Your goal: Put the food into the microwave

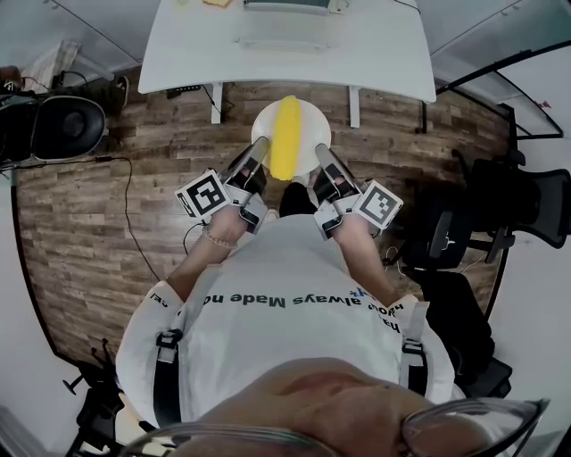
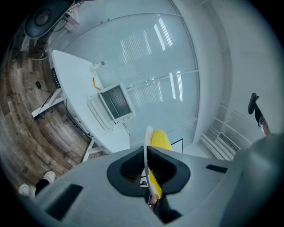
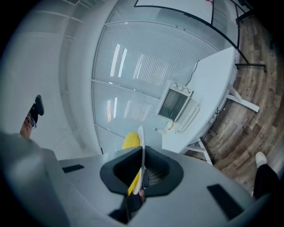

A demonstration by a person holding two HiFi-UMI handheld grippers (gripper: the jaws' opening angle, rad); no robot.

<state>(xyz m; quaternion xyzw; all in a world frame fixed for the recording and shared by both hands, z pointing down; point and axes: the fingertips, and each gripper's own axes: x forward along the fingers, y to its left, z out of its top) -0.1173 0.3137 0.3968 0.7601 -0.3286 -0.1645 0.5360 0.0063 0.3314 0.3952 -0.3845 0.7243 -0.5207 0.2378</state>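
Note:
A white plate (image 1: 314,130) carries a yellow piece of food (image 1: 286,139), held in front of the person above the wooden floor. My left gripper (image 1: 260,153) is shut on the plate's left rim, and my right gripper (image 1: 321,157) is shut on its right rim. In the left gripper view the plate (image 2: 147,153) stands edge-on between the jaws with the yellow food (image 2: 160,141) behind it. The right gripper view shows the plate's edge (image 3: 141,153) clamped the same way, the food (image 3: 131,141) to its left. The microwave (image 1: 287,5) sits on the white table (image 1: 375,54) ahead.
The microwave (image 2: 114,103) shows on the table (image 2: 73,84) in the left gripper view, and the microwave (image 3: 176,102) in the right gripper view. A black office chair (image 1: 526,205) stands at the right. A dark round object (image 1: 64,127) and cables lie at the left.

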